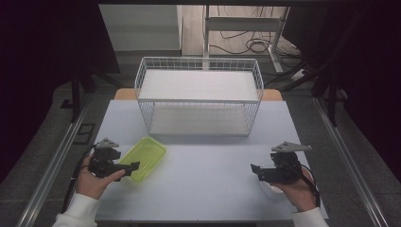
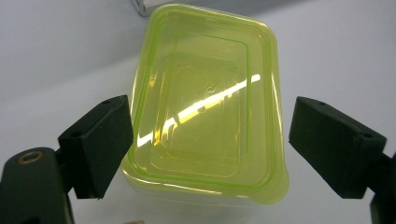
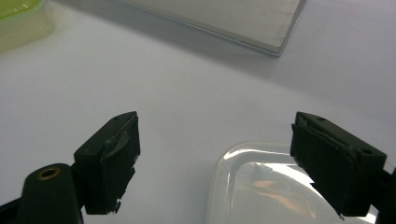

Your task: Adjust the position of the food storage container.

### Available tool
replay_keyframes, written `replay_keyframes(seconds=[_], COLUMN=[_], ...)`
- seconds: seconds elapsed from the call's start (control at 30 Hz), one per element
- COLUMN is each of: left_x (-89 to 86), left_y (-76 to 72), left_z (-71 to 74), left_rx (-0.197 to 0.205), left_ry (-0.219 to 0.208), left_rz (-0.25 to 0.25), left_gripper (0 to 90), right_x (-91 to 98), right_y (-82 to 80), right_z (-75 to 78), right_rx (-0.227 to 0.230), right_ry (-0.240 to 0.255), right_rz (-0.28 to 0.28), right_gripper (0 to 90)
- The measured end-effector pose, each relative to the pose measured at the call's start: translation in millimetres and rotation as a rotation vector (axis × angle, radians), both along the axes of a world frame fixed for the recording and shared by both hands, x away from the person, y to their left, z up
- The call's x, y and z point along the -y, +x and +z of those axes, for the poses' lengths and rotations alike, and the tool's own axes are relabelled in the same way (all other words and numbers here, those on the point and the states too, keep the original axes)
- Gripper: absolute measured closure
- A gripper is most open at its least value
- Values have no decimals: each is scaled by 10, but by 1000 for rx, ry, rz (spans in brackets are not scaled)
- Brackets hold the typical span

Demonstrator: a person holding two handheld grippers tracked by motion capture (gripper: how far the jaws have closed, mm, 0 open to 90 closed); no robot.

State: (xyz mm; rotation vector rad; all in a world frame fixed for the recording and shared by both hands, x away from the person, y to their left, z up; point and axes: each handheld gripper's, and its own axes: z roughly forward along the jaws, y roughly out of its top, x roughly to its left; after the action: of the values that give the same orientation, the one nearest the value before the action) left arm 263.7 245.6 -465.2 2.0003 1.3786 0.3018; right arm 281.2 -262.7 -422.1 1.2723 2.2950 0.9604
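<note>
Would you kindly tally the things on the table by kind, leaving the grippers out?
Yellow-green translucent plastic lidded container: 1
Clear plastic container: 1
White wire basket: 1
Total: 3

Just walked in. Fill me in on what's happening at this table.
A person holds a gripper in each hand over a grey table. The left gripper hangs open over a yellow-green lidded container, not gripping it. The right gripper is open above a clear container at the table's right. A white wire basket stands at the far side with nothing in it.
</note>
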Motion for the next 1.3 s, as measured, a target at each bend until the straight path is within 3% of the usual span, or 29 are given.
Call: replay_keyframes(seconds=[0.5,0.83,1.07,1.3], left_x=[-19,-55,-95,-55], left_y=[77,9,125,347], left_z=[51,170,283,226], left_rx=[-3,18,23,-35], left_ry=[-3,-5,-5,38], left_rz=[-20,-29,-16,-28], left_gripper=[148,170,175,200], right_x=[29,-16,-26,-74], right_y=[-10,-22,-24,-3], right_z=[11,27,74,86], right_rx=[-8,-7,0,-2], right_ry=[-2,-5,0,0], right_rz=[3,19,20,34], right_gripper=[166,174,177,181])
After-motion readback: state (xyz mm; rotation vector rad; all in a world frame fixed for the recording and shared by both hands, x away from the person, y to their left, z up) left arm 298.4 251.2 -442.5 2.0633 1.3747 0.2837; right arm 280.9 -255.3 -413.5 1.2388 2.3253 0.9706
